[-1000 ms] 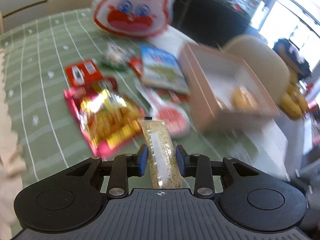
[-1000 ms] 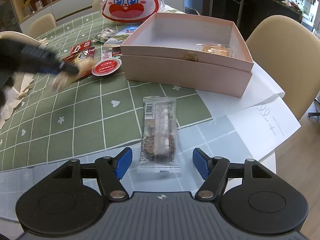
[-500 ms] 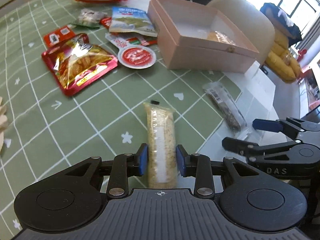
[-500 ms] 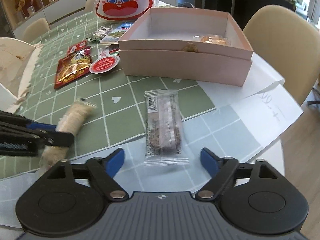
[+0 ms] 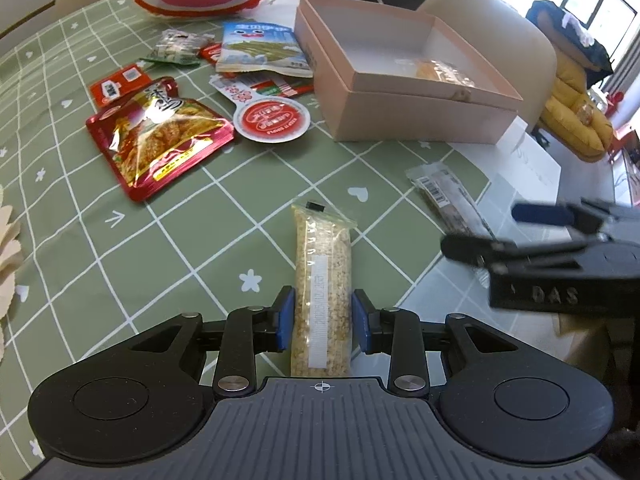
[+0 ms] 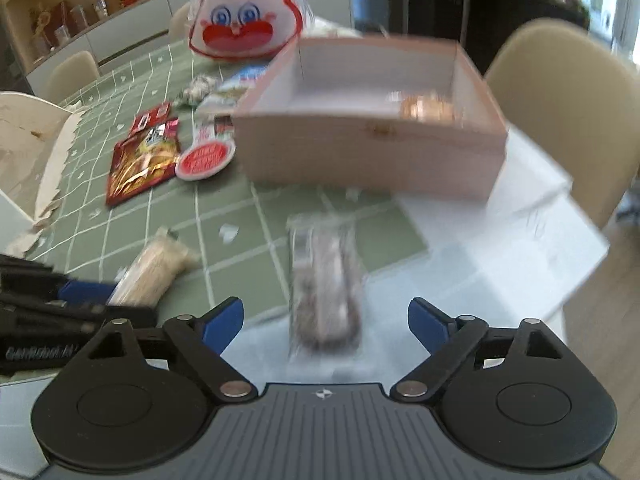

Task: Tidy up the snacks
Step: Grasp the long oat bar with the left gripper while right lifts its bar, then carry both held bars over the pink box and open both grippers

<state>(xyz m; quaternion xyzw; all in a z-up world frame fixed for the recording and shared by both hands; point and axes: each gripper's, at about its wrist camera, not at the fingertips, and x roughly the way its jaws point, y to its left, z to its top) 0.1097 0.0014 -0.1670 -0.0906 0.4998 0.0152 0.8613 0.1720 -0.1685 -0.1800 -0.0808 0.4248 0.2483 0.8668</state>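
Squarely between clamping jaws: grain bar (image 5: 322,280)

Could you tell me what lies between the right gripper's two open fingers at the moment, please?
In the right wrist view, a dark snack bar in clear wrap lies between the right gripper fingers, untouched on the table.

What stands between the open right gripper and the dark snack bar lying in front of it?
Nothing visible. The right gripper is open, and the dark snack bar lies on the table between its blue fingertips with clear gaps on both sides. The left gripper, shut on the oat bar, is off to the side.
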